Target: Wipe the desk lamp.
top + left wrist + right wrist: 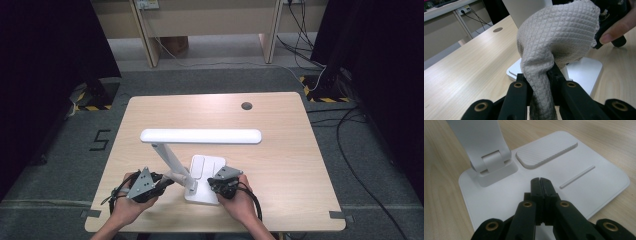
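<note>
Black jaws of the left gripper (pixel 537 75) are pinched tight on a beige quilted cloth (pixel 556 32), which bunches up above the tips in the left gripper view and hangs down between the jaws. In the high view the left gripper (pixel 162 184) lies at the near left of the lamp, its tips close against the foot of the lamp's slanted arm (pixel 169 159).

The right gripper (pixel 540 183) has its jaws pressed together with nothing between them; the tips rest on or just over the white lamp base (pixel 584 192), near a thin raised line and a ribbed pad (pixel 546 151). Just left of that pad in this view, the hinge (pixel 492 161) joins the arm to the base. From above, the right gripper (pixel 216 183) sits at the base's right edge, held by the person's right hand (pixel 239 202).

The desk lamp (pixel 200 136) stands near the front middle of the wooden table (pixel 280 165), its long white head level above the tabletop. A round cable hole (pixel 246 106) lies near the far edge.
</note>
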`<state>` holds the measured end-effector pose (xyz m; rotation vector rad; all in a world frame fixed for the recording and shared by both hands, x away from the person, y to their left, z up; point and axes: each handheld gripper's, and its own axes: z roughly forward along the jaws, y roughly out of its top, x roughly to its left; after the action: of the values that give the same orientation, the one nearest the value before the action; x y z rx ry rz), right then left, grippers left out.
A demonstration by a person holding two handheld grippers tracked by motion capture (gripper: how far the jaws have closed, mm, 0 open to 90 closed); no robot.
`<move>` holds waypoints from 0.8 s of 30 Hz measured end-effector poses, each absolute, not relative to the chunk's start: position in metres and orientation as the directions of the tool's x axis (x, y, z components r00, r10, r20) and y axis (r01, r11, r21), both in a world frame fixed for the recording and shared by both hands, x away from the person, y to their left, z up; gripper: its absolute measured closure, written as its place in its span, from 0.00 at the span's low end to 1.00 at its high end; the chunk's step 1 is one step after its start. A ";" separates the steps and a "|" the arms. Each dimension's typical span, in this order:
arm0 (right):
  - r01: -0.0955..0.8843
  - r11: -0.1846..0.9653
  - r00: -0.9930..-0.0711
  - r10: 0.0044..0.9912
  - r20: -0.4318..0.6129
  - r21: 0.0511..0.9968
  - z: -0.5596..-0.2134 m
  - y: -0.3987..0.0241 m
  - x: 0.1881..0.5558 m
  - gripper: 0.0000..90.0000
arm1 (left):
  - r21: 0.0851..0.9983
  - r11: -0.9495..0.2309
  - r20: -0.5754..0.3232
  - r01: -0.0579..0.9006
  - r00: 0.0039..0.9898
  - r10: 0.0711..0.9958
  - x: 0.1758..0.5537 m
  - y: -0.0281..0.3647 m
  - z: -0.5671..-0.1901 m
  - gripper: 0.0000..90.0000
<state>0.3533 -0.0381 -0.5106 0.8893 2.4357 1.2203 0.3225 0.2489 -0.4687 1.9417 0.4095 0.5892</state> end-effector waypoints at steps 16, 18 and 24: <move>0.401 0.455 -0.773 0.634 0.028 0.795 -0.511 -0.038 0.353 1.00 | 0.878 -0.475 0.212 0.058 0.843 0.495 0.324 0.237 -0.495 0.89; 0.403 0.456 -0.773 0.634 0.028 0.793 -0.510 -0.038 0.353 1.00 | 0.875 -0.481 0.213 0.059 0.844 0.492 0.324 0.236 -0.498 0.89; 0.402 0.456 -0.773 0.634 0.028 0.794 -0.510 -0.038 0.353 1.00 | 0.864 -0.499 0.213 0.067 0.849 0.484 0.326 0.233 -0.504 0.89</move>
<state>0.3533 -0.0382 -0.5105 0.8900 2.4366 1.2186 0.3260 0.2331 -0.5040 2.0494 0.4029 0.5391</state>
